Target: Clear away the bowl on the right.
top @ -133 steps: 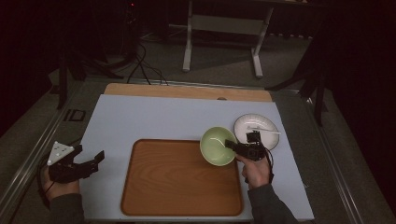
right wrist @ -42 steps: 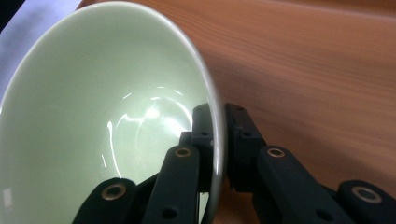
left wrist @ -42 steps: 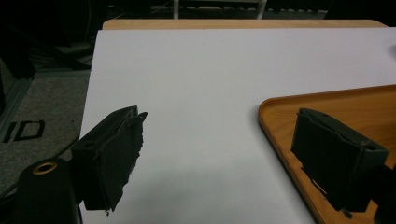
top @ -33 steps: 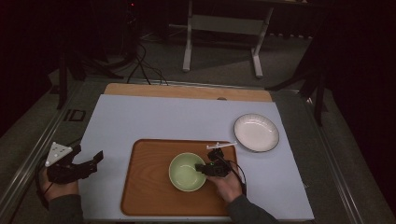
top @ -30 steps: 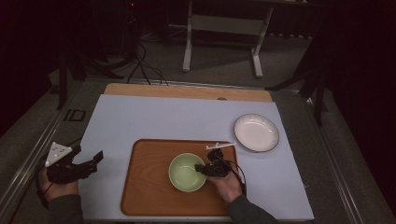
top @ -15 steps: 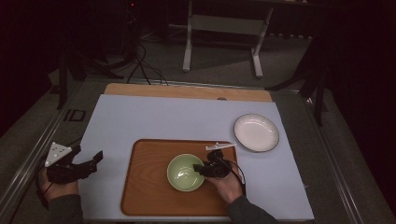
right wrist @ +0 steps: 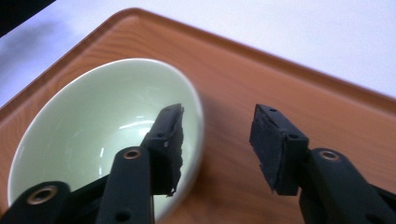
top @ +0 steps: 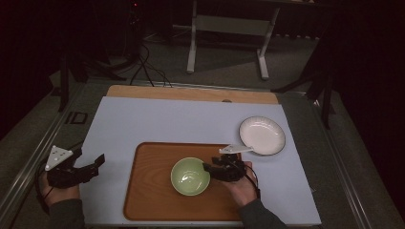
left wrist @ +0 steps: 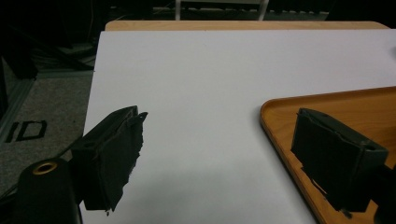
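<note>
Releasing, we judge: right gripper (right wrist: 217, 142) jaws stand wide apart astride the rim of the bowl (top: 190, 176), which sits on the tray (top: 148, 191). Left gripper (top: 71, 169) idles, spread and empty. Next: lift clear without nudging the bowl.

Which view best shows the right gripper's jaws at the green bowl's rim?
The right gripper view: the right gripper stands open, one jaw inside the green bowl, the other outside its rim. The high view shows it small beside the bowl. The left gripper view faces elsewhere.
</note>
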### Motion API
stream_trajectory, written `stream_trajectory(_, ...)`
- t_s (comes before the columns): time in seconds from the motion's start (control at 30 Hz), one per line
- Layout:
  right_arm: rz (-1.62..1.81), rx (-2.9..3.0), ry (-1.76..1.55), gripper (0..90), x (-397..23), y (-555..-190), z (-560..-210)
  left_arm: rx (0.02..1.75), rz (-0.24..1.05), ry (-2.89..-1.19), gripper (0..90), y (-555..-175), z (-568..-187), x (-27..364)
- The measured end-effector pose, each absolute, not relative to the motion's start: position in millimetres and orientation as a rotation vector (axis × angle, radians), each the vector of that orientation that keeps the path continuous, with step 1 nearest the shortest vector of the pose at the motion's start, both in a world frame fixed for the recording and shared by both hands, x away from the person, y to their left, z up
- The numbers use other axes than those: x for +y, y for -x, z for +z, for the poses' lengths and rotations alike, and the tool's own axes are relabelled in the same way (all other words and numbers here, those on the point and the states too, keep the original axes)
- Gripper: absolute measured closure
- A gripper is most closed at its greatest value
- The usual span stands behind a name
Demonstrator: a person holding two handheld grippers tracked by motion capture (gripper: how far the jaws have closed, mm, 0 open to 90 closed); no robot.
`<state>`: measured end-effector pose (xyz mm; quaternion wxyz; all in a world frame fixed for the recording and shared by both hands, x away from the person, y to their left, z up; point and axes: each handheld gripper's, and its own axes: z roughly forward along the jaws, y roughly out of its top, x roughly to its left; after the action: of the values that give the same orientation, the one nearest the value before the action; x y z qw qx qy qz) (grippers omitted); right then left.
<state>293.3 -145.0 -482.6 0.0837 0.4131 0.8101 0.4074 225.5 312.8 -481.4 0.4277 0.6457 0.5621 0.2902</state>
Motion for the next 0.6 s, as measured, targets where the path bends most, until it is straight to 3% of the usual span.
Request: stream_trajectory(0.6, 1.183, 2.205, -1.127, 37.8, -199, -280, -463, 1.408, 0.728, -1.612, 16.2, -225, -482, 312)
